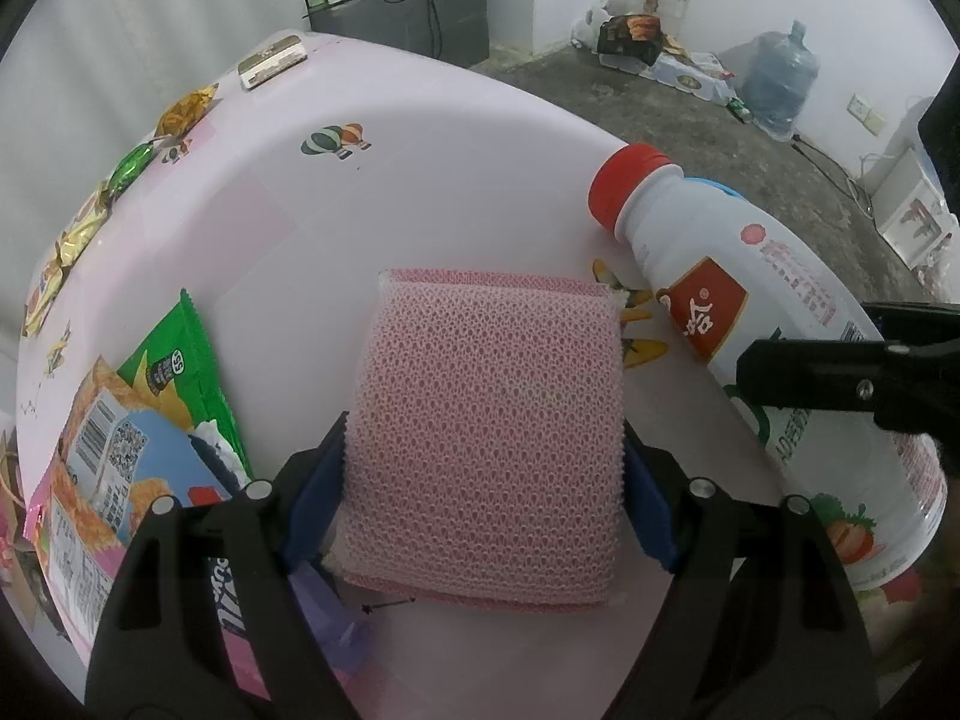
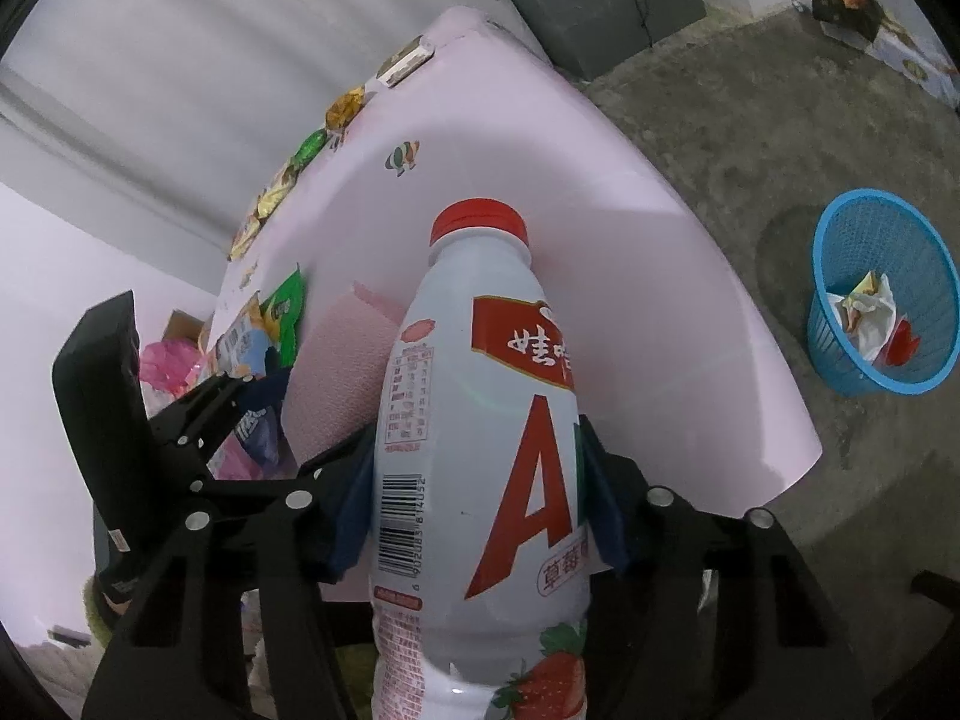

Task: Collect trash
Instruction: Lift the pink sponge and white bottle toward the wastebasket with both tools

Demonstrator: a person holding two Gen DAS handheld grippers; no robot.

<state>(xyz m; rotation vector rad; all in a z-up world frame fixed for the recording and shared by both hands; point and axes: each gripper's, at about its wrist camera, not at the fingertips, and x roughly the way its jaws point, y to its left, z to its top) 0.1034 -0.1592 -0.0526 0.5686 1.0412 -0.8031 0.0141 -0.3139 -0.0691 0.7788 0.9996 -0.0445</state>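
Pink table (image 1: pixel 450 138) with cartoon stickers, standing on a rough concrete floor (image 2: pixel 750 138); grey cabinet (image 1: pixel 432 6) by the far wall, water jug (image 1: pixel 780 78) in the corner. Candy wrappers (image 1: pixel 180 114) line the table's far edge, snack packets (image 1: pixel 174 372) lie at its left. Blue basket (image 2: pixel 882 300) on the floor holds crumpled trash. Left gripper (image 1: pixel 483 450) clamped on the pink mesh sponge (image 1: pixel 486 432) over the table. Right gripper (image 2: pixel 474 480) clamped on the white red-capped bottle (image 2: pixel 480 420), just beside the sponge.
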